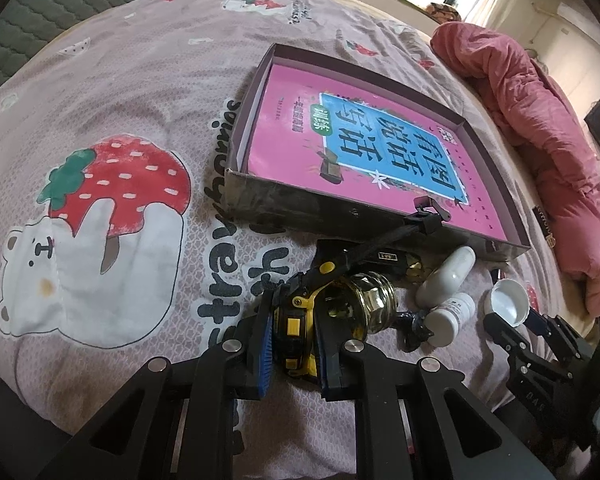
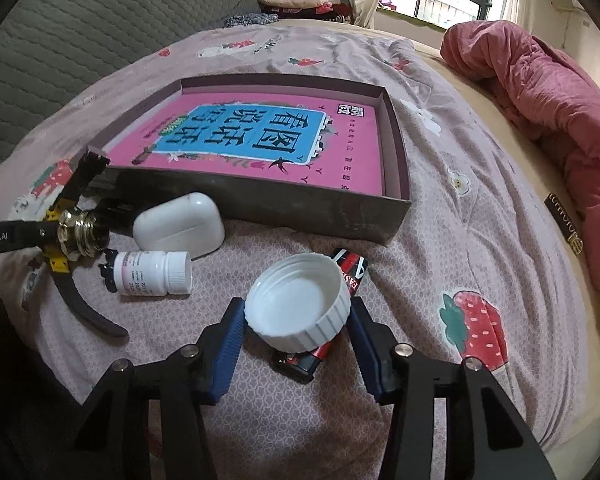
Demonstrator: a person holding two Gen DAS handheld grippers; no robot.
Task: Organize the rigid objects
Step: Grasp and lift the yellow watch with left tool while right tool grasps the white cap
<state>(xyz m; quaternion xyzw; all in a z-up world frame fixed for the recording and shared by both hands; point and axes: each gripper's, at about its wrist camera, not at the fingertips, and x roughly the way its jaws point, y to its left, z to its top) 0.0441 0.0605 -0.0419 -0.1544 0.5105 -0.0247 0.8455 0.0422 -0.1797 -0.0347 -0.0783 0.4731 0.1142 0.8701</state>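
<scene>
Bed: we are working over a strawberry-print bedsheet [image 2: 480,184], with loose items gathered just in front of the open box [image 2: 260,204].
Box: we are treating it as the likely collecting spot; a pink book [image 2: 260,140] is lying inside.
Left gripper [image 1: 290,340]: we are pinching the black-and-yellow watch [image 1: 294,326], fingers nearly together.
Right gripper [image 2: 296,330]: we are bracketing the white cap [image 2: 298,306], pads at its ribbed sides; firm contact we cannot tell.
Waiting: pill bottle [image 2: 154,272], white case [image 2: 178,226], battery [image 2: 350,272] under the white cap.
</scene>
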